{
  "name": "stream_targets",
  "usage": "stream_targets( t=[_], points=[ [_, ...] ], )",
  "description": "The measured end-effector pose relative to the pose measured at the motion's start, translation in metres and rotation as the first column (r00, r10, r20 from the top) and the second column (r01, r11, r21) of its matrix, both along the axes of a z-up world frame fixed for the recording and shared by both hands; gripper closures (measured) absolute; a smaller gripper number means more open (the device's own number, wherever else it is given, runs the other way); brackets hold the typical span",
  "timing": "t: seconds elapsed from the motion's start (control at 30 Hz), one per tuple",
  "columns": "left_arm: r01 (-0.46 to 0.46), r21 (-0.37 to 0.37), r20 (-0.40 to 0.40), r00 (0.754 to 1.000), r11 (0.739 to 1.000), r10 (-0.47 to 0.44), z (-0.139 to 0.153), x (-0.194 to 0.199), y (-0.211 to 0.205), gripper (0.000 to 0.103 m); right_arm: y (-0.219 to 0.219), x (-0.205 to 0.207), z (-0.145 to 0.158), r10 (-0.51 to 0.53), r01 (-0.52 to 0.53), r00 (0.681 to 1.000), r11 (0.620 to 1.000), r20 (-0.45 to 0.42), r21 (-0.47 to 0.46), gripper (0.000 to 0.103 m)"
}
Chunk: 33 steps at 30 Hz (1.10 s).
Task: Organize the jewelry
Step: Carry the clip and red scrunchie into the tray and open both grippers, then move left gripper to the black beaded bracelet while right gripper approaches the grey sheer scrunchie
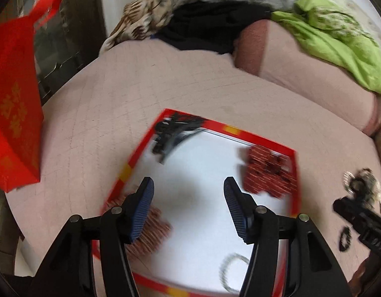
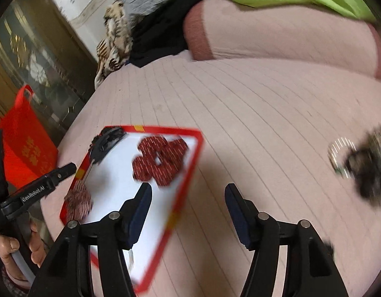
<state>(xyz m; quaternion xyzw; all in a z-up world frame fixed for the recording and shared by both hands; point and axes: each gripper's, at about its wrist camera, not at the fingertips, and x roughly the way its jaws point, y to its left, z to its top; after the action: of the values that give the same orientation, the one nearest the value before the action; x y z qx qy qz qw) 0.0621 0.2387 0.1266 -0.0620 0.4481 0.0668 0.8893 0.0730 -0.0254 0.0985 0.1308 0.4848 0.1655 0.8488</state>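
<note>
In the left wrist view, the left gripper hangs over a red-rimmed tray that lies on a pink bed. Its jaws stand apart with nothing between them; only the white tray floor shows in the gap. In the tray's upper left corner sits a heap of black jewelry. Near its right rim lies a dark red beaded piece. At the lower left, partly behind the gripper's left finger, is a paler red beaded piece. A pale bead ring lies at the tray's bottom edge, blurred. At the right edge of the frame, on the bed outside the tray, is a loose pile of dark and silvery jewelry, with the tip of the right gripper just below it. A red bag fills the left edge. Along the top are a green cloth and a patterned cloth.

In the right wrist view, the right gripper is likewise open and empty, its left finger over the tray and its right finger over bare bed. The dark red piece sits in the tray's upper part, the black heap in its top left corner. The loose pile lies at the right edge of the frame, blurred. At lower left a hand holds the other gripper's handle; its jaws are out of this frame.
</note>
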Motion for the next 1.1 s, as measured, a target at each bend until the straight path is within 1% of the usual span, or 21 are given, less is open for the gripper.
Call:
stream_targets(
  t=[0.13,0.27,0.37,0.47,0.53,0.6,0.73,0.83,1.0,1.1],
  points=[
    [0.074,-0.028,0.018,0.997,0.997,-0.073,0.007,-0.024,-0.038,0.044,-0.048,-0.048,-0.01,-0.064,0.065,0.997,0.998,-0.031,0.007,0.037],
    [0.141,-0.058,0.018,0.99,0.988,-0.141,0.005,-0.043,-0.076,0.044,-0.106,-0.096,-0.021,-0.164,0.166,0.984,0.986,-0.069,0.028,0.037],
    [0.192,-0.084,-0.009,0.981,0.978,-0.193,-0.005,-0.054,-0.105,0.044,-0.147,-0.123,-0.027,-0.247,0.25,0.965,0.968,-0.091,0.034,0.036],
    [0.232,-0.09,-0.049,0.97,0.969,-0.237,-0.019,-0.06,-0.133,0.044,-0.177,-0.142,-0.028,-0.315,0.318,0.945,0.948,-0.084,0.017,0.036],
    [0.265,-0.095,-0.066,0.96,0.959,-0.272,-0.025,-0.066,-0.153,0.044,-0.189,-0.149,-0.026,-0.34,0.34,0.938,0.94,-0.07,0.0,0.036],
    [0.298,-0.083,-0.078,0.949,0.951,-0.305,-0.029,-0.069,-0.171,0.044,-0.195,-0.152,-0.026,-0.353,0.353,0.934,0.936,-0.06,-0.003,0.036],
    [0.356,-0.057,-0.09,0.929,0.933,-0.36,-0.034,-0.075,-0.199,0.044,-0.203,-0.158,-0.028,-0.354,0.354,0.934,0.935,-0.043,0.0,0.036],
    [0.386,-0.058,-0.106,0.915,0.921,-0.39,-0.04,-0.076,-0.218,0.044,-0.203,-0.159,-0.03,-0.347,0.347,0.937,0.938,-0.027,-0.015,0.036],
    [0.417,-0.062,-0.139,0.896,0.907,-0.421,-0.058,-0.066,-0.244,0.044,-0.21,-0.152,-0.034,-0.357,0.357,0.934,0.934,-0.023,-0.016,0.036],
    [0.431,-0.08,-0.146,0.887,0.899,-0.438,-0.067,-0.056,-0.256,0.044,-0.218,-0.138,-0.034,-0.368,0.368,0.93,0.929,-0.01,-0.032,0.036]
  ],
)
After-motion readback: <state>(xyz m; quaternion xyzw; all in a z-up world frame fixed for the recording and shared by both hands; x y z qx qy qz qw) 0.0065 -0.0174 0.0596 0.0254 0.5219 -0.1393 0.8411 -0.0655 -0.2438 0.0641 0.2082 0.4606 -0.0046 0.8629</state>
